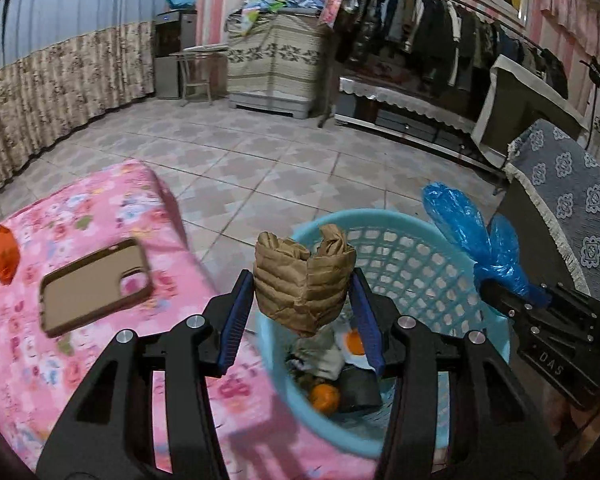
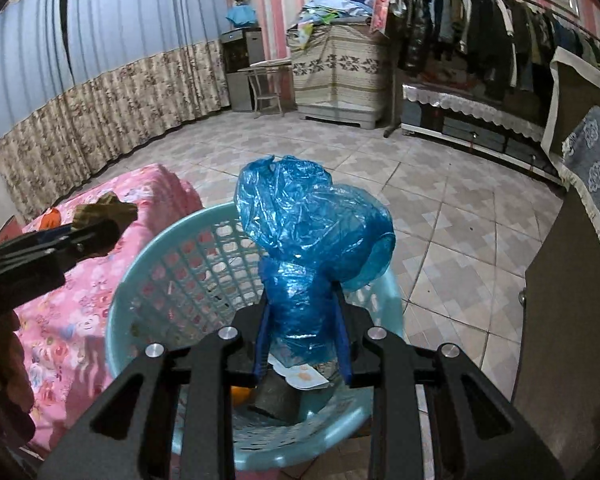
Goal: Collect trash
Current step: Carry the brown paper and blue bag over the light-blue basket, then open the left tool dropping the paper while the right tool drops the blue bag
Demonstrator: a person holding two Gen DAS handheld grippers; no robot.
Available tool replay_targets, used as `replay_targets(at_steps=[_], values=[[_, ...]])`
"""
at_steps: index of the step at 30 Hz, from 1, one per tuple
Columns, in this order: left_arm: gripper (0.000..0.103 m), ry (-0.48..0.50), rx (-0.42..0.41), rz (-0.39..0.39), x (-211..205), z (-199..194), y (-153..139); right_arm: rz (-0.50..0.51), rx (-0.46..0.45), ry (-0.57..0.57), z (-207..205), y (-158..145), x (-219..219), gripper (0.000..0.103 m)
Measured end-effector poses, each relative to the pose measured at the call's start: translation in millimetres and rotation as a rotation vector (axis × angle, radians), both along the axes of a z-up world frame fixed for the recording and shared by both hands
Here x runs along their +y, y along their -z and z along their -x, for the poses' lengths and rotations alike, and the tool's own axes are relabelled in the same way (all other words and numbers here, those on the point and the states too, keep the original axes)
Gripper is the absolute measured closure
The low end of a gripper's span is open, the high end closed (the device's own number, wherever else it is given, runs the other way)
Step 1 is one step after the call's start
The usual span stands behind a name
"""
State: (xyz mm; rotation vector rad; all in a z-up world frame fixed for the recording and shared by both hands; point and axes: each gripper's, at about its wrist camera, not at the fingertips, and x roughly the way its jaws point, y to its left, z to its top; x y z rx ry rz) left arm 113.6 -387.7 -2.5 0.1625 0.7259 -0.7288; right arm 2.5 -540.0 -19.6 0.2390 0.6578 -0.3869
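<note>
Nearest, in the left claw (image 1: 300,276): crumpled brown paper (image 1: 296,292), clenched between the blue pads (image 1: 232,320) and poised above the near rim of the light blue basket (image 1: 400,248). Probably very light, stiff in its creases but easily crushed; no need for a hard squeeze. Best gripped across the thick, wadded middle, as now, rather than by a loose flap that could tear or slip out.

In the right claw (image 2: 302,296): blue plastic bag (image 2: 312,216), pinched at its bunched lower part, with the puffed top billowing above the pads and over the same basket. Likely nearly weightless, soft and slick; apt to cling to a pad on letting go or to drift sideways. Safest held by the gathered neck, where the film is thickest.

Below both, inside the basket: an orange (image 1: 325,398), something dark and blocky, pale scraps.

Left of the basket, on the pink flowered cover (image 1: 100,380): a phone case (image 1: 96,286), rigid and flat, probably no trash; farther left, an orange wrapper (image 1: 4,254), seemingly thin and crinkly, best taken by its raised fold.

Beyond: tiled floor (image 1: 260,168), then a rail of hanging clothes (image 1: 440,28) against the striped wall.
</note>
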Motion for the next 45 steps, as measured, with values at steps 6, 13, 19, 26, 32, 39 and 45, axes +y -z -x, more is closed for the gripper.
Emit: replay_targets(at_steps=[6,13,19,26,32,39,45], values=[[0.03,-0.013,-0.019,0.001,-7.4,1.6,-0.8,-0.007,0.003,0.006,1.0,4.9,-4.4,0.076],[0.014,-0.065,-0.051,0.0,8.4,-2.5,-8.7,-0.008,0.008,-0.005,-1.5,7.3,2.2,0.076],[0.005,-0.14,-0.089,-0.014,29.8,-8.8,-17.1,-0.005,0.016,-0.02,-7.1,10.1,11.3,0.076],[0.005,-0.178,-0.089,-0.022,52.3,-15.2,-19.5,-0.002,0.012,-0.016,-10.2,9.1,14.2,0.073],[0.005,-0.212,-0.091,-0.024,74.3,-20.1,-20.7,0.011,0.01,0.01,-15.9,5.8,16.3,0.027],[0.005,-0.266,-0.094,-0.032,111.8,-27.7,-20.5,0.033,0.028,0.035,-21.9,9.9,27.0,0.012],[0.005,-0.308,-0.089,-0.034,149.3,-33.8,-20.3,0.058,0.013,0.007,-28.9,3.0,49.8,0.012]])
